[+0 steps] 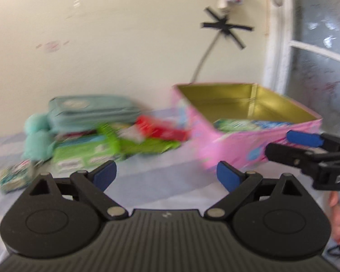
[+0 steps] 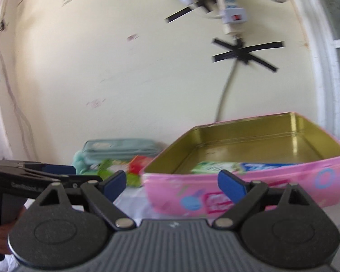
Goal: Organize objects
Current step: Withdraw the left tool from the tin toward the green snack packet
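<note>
Both jaws spread and empty, the left gripper [image 1: 166, 176] and right gripper [image 2: 172, 184] hover before the pink tin [image 1: 249, 145], near the loose packets [image 1: 115, 144] heaped beside it, where a hasty grab could topple the pile.

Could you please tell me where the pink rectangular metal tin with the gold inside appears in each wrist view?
Left wrist: pink rectangular metal tin sits right of centre, beyond the open tongs.
Right wrist: the tin fills the lower right.
Shared landmark: the black tape cross on the wall above it.
</note>
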